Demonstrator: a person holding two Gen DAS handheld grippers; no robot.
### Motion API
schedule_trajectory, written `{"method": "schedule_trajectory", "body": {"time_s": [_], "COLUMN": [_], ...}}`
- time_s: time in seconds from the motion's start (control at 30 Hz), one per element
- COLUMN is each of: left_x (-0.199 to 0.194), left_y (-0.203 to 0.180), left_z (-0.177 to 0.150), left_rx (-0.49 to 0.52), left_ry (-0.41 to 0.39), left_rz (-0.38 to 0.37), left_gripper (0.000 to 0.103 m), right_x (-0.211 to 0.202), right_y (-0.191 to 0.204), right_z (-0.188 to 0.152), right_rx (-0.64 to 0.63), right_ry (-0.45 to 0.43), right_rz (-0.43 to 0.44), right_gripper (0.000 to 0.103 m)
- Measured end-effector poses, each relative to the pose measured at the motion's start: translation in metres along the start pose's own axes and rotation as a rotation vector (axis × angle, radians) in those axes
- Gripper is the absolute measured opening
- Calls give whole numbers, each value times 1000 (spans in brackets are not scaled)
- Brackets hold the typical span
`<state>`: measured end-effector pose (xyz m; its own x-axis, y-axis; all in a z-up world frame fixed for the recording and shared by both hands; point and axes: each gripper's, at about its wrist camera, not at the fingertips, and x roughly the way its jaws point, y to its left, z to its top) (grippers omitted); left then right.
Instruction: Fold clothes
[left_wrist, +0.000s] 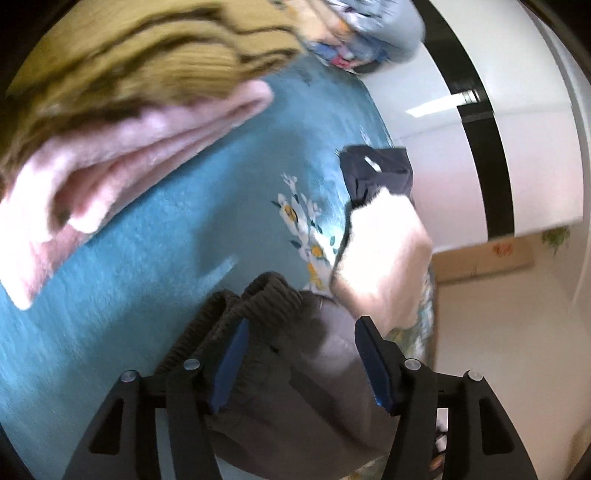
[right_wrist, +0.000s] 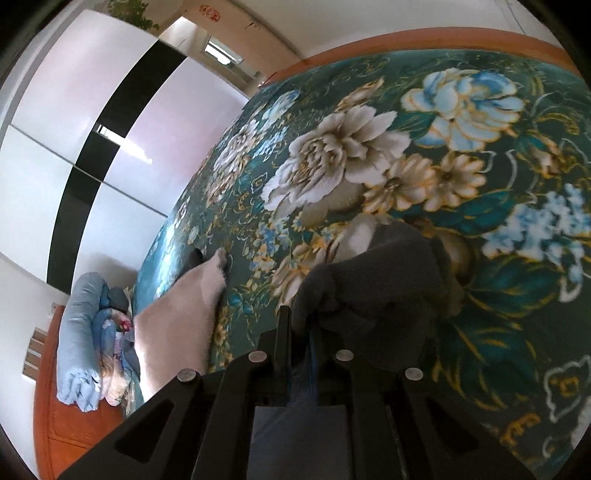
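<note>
Black fingers with blue pads frame the left wrist view: the left gripper (left_wrist: 301, 360) stands with jaws apart, a dark grey knitted garment (left_wrist: 280, 354) lying loosely between them, its ribbed hem bunched past the left pad, which touches it; the right pad stands clear. It rests on a teal bedspread (left_wrist: 177, 229) near the bed's edge, where a white wardrobe (left_wrist: 436, 122) begins. Beyond it lie one white folded piece (left_wrist: 384, 251) and one navy piece (left_wrist: 376, 173). Farther across the spread lies a stack of two: one olive knit (left_wrist: 122, 66) on one pink towel (left_wrist: 122, 162). In the right wrist view, the right gripper (right_wrist: 301, 332) pinches a dark grey fabric fold (right_wrist: 376, 291) over the flowered cover (right_wrist: 424, 155), with open bed beyond.
</note>
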<state>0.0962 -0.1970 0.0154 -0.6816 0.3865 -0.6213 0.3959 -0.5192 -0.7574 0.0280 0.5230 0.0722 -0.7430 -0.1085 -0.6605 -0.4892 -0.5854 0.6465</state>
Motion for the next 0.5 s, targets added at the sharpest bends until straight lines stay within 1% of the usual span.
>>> {"method": "schedule_trajectory", "body": {"time_s": [0.07, 0.13, 0.2, 0.23, 0.3, 0.33, 0.43, 0.5], "left_x": [-2, -8, -15, -17, -19, -20, -25, -28], "left_y": [-7, -14, -19, -20, -13, -9, 7, 16], "left_z": [-6, -13, -24, -29, -40, -46, -59, -65], "left_rx": [68, 137, 202, 225, 239, 243, 206, 170], "left_ry": [-5, -21, -43, -49, -37, -28, -19, -18], "left_rz": [28, 57, 93, 115, 161, 185, 230, 253], "left_gripper": [64, 64, 64, 64, 64, 64, 64, 64], "right_x": [4, -1, -11, -18, -33, -39, -42, -32], "right_y": [1, 5, 9, 10, 11, 6, -21, -41], "right_z": [0, -1, -3, -4, -8, -11, -19, -23], "right_rx": [-17, -68, -125, -158, -218, -227, -188, -123], "right_ry": [5, -3, -21, -34, -61, -70, -40, -1], "right_rz": [15, 53, 67, 63, 54, 51, 25, 20], "right_gripper": [17, 44, 51, 52, 52, 52, 53, 53]}}
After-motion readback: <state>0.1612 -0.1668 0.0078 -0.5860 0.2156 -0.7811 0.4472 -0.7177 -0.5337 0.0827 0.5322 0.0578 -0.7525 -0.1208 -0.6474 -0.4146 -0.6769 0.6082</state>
